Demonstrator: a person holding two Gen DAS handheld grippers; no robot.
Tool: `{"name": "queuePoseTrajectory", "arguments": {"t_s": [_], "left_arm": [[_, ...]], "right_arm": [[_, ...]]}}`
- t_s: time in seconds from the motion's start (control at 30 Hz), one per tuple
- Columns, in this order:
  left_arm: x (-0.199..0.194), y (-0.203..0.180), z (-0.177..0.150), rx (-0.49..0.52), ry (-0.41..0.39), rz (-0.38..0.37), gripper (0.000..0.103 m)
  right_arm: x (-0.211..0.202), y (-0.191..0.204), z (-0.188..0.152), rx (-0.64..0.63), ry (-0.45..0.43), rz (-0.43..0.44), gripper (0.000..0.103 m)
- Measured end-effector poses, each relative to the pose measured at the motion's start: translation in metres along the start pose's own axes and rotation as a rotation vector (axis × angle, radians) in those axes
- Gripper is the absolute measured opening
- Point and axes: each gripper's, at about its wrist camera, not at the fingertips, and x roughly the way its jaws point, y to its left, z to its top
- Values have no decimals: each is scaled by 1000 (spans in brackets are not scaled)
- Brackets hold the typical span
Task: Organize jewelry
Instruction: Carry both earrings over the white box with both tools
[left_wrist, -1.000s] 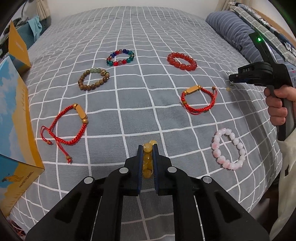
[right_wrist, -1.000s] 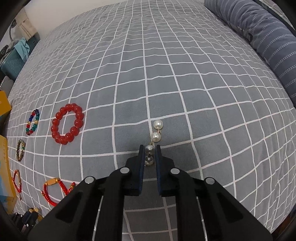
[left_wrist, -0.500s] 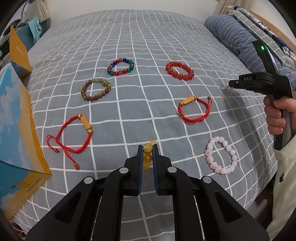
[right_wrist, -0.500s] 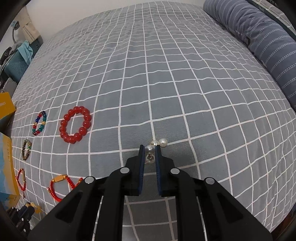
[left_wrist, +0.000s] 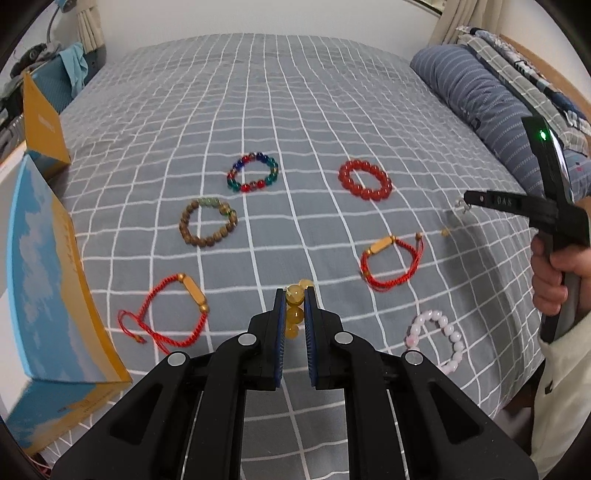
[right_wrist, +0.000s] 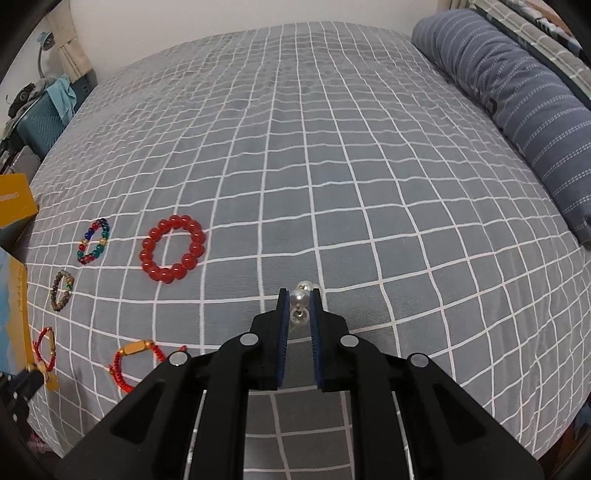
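Six bracelets lie spread on the grey quilted bedspread (left_wrist: 295, 122) with its white grid: a multicoloured glass-bead bracelet (left_wrist: 252, 172), a glossy red bead bracelet (left_wrist: 365, 179), a dull wooden bead bracelet (left_wrist: 208, 226), a pale pink bead bracelet (left_wrist: 437, 339), and two red cord bracelets, one (left_wrist: 173, 315) at the left and one (left_wrist: 391, 261) at the right, each threaded through an oblong gold bar. All six rest apart from each other.

Up close, the left gripper (left_wrist: 294, 301) is clamped on a string of round, translucent amber beads (left_wrist: 294, 308); how many beads there are I can't count, since the blue pads cover most of them. The right gripper (right_wrist: 299, 306) is clenched on a short strand of shiny white pearls (right_wrist: 299, 300) on fine metal links, held clear of the cover; part of it is tucked behind one finger. From the left camera that strand shows only as a faint blur.

One striped blue pillow (right_wrist: 517, 96) runs along the bed's far side, and a blue-and-yellow cardboard box (left_wrist: 44, 280) is cut off at the left edge.
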Motion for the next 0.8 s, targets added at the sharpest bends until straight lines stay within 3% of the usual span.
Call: {"name": "queuePoseTrajectory", "arguments": {"t_s": [0.47,0.8], "left_arm": [[-33,24,38,-44,-76,29,9],[-60,53,43,-82,-117,88,9]], "right_arm": [[-57,53,-4,-74,-108,48,10],[-75,113,-5,-158,-149,79,10]]}}
